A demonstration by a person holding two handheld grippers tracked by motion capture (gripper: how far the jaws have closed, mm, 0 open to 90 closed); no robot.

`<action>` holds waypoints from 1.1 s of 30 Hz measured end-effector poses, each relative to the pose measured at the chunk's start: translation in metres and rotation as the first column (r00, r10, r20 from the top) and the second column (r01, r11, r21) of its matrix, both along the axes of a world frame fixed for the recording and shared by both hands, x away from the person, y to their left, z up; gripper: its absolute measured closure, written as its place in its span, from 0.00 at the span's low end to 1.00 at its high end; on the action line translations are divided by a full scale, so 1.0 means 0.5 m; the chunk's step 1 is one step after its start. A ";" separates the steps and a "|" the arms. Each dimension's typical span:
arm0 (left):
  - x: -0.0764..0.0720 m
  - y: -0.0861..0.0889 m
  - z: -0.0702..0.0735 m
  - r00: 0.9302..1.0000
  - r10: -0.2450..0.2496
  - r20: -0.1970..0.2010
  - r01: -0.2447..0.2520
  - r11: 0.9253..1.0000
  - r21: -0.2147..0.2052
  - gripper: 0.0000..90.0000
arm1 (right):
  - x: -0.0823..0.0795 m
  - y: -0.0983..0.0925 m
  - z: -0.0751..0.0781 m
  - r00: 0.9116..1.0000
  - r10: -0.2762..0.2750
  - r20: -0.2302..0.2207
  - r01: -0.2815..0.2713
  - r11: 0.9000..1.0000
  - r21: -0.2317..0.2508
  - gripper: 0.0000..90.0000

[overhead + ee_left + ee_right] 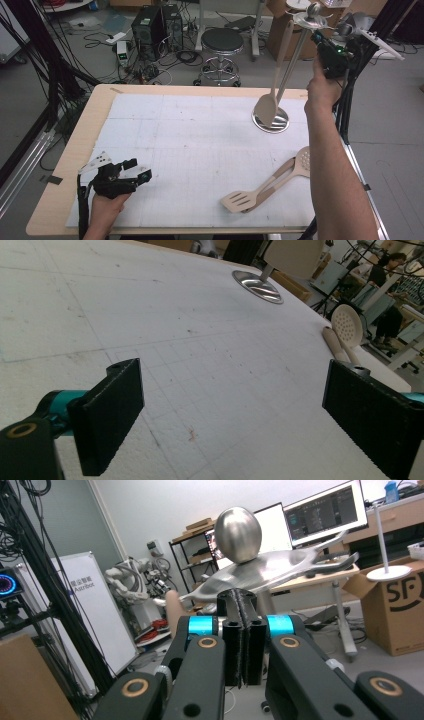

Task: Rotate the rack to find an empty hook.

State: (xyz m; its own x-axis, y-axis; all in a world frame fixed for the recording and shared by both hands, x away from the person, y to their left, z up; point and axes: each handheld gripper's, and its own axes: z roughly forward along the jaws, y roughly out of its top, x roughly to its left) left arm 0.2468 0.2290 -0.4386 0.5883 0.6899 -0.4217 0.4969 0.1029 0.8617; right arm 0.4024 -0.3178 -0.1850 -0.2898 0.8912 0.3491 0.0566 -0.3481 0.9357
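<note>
Clearly we are working around the utensil stand (270, 121), a chrome rack with a round base near the far right part of the white mat (175, 150), and we take it as our landmark. One beige spoon (272, 95) hangs from its top, bowl down just above the base. Nearer us than the stand, by the mat's right edge, a slotted turner (240, 201) and a perforated skimmer (300, 161) lie side by side, handles touching. These look light, stiff and smooth; we judge the long handles the best place to grip, near the middle, since the flat heads could slip or tilt. Our right gripper (330, 52) is raised beside the stand's top, jaws pressed together on nothing we can see, with the stand's knob (239, 527) just beyond them. Our left gripper (125, 177) rests far from the stand at the mat's near left, jaws spread wide and empty. Open mat lies between it and the stand; the right table edge sits close to the lying tools.
</note>
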 end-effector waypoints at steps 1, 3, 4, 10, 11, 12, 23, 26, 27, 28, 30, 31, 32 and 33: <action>0.000 -0.001 0.000 1.000 -0.002 0.000 0.002 1.000 0.000 0.11 | -0.001 0.003 0.000 1.000 0.001 -0.002 -0.001 1.000 0.000 1.00; 0.000 -0.001 0.000 1.000 -0.003 0.000 0.003 1.000 0.000 0.11 | 0.000 0.012 -0.001 1.000 0.002 0.007 -0.002 1.000 -0.013 1.00; 0.001 -0.001 0.000 1.000 -0.003 0.001 0.003 1.000 0.001 0.11 | 0.001 0.016 -0.001 1.000 0.004 0.009 -0.004 1.000 -0.017 1.00; 0.002 0.001 -0.001 1.000 -0.001 0.000 0.001 1.000 0.005 0.11 | 0.013 0.035 -0.002 1.000 0.018 0.005 -0.018 1.000 -0.018 1.00; 0.002 0.002 -0.001 1.000 -0.002 0.000 0.002 1.000 0.004 0.11 | 0.016 0.037 -0.001 1.000 0.021 0.003 -0.021 1.000 -0.020 1.00; 0.002 0.002 -0.001 1.000 -0.001 -0.001 0.001 1.000 0.003 0.11 | 0.018 0.041 0.001 1.000 0.025 0.002 -0.025 0.999 -0.023 1.00; 0.003 -0.003 -0.002 1.000 0.000 -0.003 0.000 1.000 0.003 0.11 | -0.004 -0.010 -0.032 1.000 0.016 -0.014 -0.016 1.000 -0.004 1.00; 0.002 -0.005 -0.001 1.000 -0.005 -0.001 0.005 1.000 0.002 0.11 | -0.023 -0.042 -0.060 0.999 -0.002 -0.035 0.003 1.000 0.025 1.00; 0.002 -0.006 0.000 1.000 -0.005 0.001 0.005 1.000 0.001 0.11 | -0.029 -0.050 -0.069 0.999 -0.008 -0.046 0.008 1.000 0.014 1.00; 0.001 -0.007 0.001 1.000 -0.007 0.002 0.007 1.000 -0.001 0.11 | -0.036 -0.057 -0.078 0.999 -0.011 -0.046 0.011 1.000 0.007 1.00; 0.002 -0.009 0.001 1.000 -0.009 0.002 0.009 1.000 -0.002 0.11 | -0.048 -0.068 -0.092 0.998 -0.017 -0.065 0.017 1.000 -0.005 1.00; 0.002 -0.009 0.002 1.000 -0.010 0.003 0.010 1.000 0.000 0.11 | -0.054 -0.071 -0.097 0.998 -0.014 -0.063 0.014 1.000 -0.001 1.00; 0.002 -0.011 0.003 1.000 -0.011 0.003 0.011 1.000 -0.001 0.11 | -0.060 -0.075 -0.104 0.998 -0.008 -0.069 0.008 1.000 0.002 1.00; 0.003 -0.011 0.003 1.000 -0.012 0.004 0.012 1.000 0.001 0.11 | -0.068 -0.077 -0.111 0.997 -0.004 -0.079 0.004 1.000 -0.004 1.00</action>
